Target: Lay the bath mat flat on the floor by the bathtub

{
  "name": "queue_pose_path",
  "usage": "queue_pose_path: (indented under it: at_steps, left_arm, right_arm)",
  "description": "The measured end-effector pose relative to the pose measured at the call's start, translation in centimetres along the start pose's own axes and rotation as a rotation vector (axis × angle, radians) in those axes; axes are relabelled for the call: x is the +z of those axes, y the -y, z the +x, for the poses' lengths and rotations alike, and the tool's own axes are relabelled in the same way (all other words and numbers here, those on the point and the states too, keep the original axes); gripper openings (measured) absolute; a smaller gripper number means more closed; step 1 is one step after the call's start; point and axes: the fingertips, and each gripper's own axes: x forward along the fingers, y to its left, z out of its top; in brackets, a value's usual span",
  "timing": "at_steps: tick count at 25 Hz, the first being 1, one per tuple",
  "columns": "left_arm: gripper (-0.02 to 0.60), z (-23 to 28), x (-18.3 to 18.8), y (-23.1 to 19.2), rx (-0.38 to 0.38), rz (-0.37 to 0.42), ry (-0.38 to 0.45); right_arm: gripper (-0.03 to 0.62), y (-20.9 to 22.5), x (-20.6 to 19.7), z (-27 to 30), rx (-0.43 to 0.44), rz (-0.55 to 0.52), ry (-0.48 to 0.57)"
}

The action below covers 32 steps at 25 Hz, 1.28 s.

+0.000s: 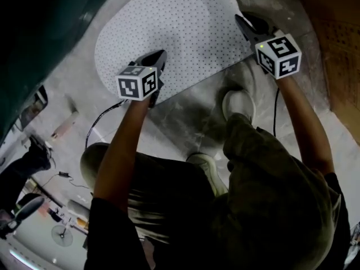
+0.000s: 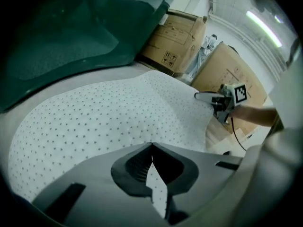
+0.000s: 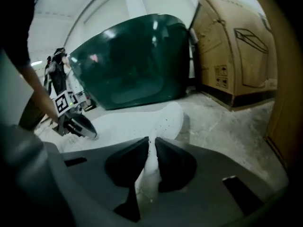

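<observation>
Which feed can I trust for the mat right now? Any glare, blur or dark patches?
Head view: bath mat evenly lit; bathtub nearly black at upper left. Left gripper view: strong fisheye bending, mat sharp, ceiling light glaring upper right. Right gripper view: softest, mat washed out white, reflections on the bathtub.

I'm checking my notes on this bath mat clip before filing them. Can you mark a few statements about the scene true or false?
1. The left tool and the right tool each pinch an edge of the bath mat. True.
2. The bath mat is plain blue. False: it is white with small dark dots.
3. The bathtub is dark green. True.
4. The bath mat hangs over the bathtub's rim. False: it lies mostly spread on the floor beside it.
5. Cardboard boxes stand nearby. True.
</observation>
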Motion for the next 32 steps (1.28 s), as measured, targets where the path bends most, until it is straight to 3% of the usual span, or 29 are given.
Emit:
queue_pose_path:
  at_steps: [2, 4, 9, 11, 15, 19, 22, 25, 32]
  left_arm:
    - [0.02, -0.2, 1.5, 1.8, -0.051, -0.014, 0.059]
    - [0.02, -0.3, 3.1, 3.7, -0.103, -0.023, 0.111]
    - [0.02, 0.0, 5.6, 7.1, -0.183, -0.081, 0.234]
    - [0.02, 0.6, 5.4, 7.6, -0.22, -0.158, 0.245]
    - [0.021, 1.7, 4.0, 7.4, -0.277, -0.406, 0.261]
    - [0.031, 1.5, 4.3, 7.7, -0.35, -0.542, 0.315]
    - [0.08, 1.9, 4.6, 7.3, -0.384, -0.668, 0.338]
    - [0.11, 2.3, 4.2, 6.8, -0.367, -0.693, 0.32]
    - [0.143, 3.4, 2.6, 6.3, -0.298, -0.631, 0.236]
  right_arm:
    - [0.06, -3.4, 0.2, 0.1, 0.047, -0.127, 0.001]
    - [0.06, -6.3, -0.1, 0.4, 0.098, -0.182, -0.003]
    - [0.067, -10.5, -2.0, 1.4, 0.183, -0.121, -0.006]
    - [0.069, -11.6, -3.0, 1.9, 0.203, -0.132, -0.018]
    - [0.071, -13.1, -4.5, 2.2, 0.203, -0.163, -0.024]
    - [0.077, -14.1, -5.1, 2.7, 0.207, -0.196, -0.049]
    - [0.084, -14.2, -5.5, 2.7, 0.232, -0.223, -0.069]
    - [0.094, -14.6, -5.6, 2.7, 0.231, -0.293, -0.079]
    - [0.137, -16.1, -6.9, 2.8, 0.281, -0.367, -0.104]
